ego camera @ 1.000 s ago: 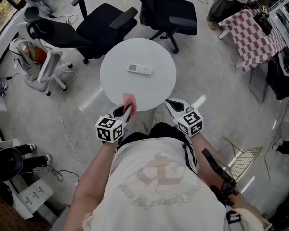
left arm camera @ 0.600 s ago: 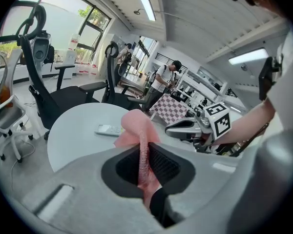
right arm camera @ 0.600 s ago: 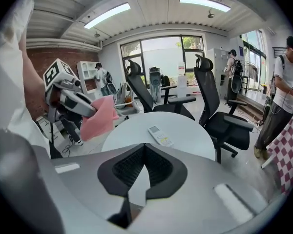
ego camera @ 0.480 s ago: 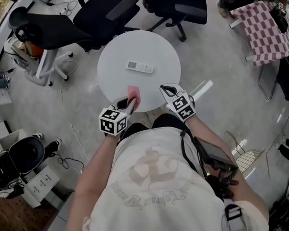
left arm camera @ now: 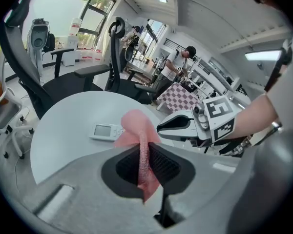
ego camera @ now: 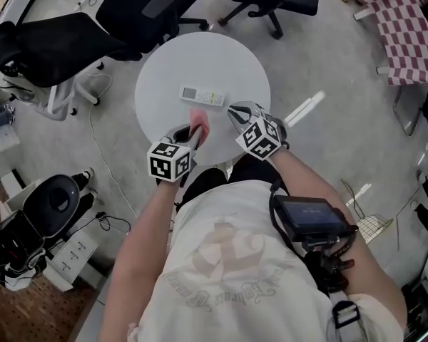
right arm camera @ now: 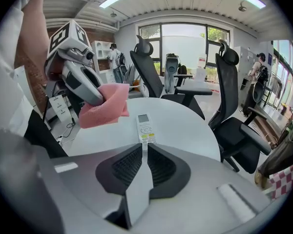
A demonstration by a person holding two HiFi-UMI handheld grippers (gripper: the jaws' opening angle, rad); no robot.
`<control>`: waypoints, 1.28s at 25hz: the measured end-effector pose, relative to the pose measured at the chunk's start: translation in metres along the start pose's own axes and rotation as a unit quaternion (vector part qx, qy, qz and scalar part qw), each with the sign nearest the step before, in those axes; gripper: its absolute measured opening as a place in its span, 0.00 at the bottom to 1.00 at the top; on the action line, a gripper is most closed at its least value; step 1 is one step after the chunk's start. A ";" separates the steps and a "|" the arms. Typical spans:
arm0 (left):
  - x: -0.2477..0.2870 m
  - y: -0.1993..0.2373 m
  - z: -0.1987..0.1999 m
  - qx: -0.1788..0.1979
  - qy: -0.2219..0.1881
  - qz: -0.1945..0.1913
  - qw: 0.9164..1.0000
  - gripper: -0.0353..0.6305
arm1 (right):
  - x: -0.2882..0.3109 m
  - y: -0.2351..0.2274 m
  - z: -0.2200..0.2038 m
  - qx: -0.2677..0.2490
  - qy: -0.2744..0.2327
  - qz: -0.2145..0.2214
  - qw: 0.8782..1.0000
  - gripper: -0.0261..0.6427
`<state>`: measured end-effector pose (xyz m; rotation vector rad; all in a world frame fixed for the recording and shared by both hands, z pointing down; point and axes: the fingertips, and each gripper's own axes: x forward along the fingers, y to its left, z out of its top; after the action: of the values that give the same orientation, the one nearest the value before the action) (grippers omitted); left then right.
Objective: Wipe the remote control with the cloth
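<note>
L tool (ego camera: 190, 133) grips pink cloth (ego camera: 199, 120); R tool (ego camera: 234, 110) barely apart, opening, empty, nr remote (ego camera: 203, 95).

The left gripper (ego camera: 195, 132), clamped on the pink cloth (ego camera: 199, 118), advanced from the near edge of the round table (ego camera: 164, 63) inward over its top. This brought the cloth just beside the remote control (ego camera: 203, 95). The right gripper (ego camera: 232, 110) moved from outside the table's near edge to above the tabletop, close to the remote control. Its jaws, previously together, were opening with nothing between them.
</note>
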<state>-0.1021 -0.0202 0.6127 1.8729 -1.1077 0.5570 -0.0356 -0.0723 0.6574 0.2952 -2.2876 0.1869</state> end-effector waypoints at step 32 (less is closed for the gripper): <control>0.097 0.021 0.018 0.031 0.139 -0.009 0.990 0.10 | 0.068 0.004 -0.011 -0.101 0.042 0.054 0.992 0.36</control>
<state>-0.0720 -0.0869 0.6827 1.7913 -0.8980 0.8233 -0.0733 -0.0760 0.7150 0.0566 -2.2181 0.0218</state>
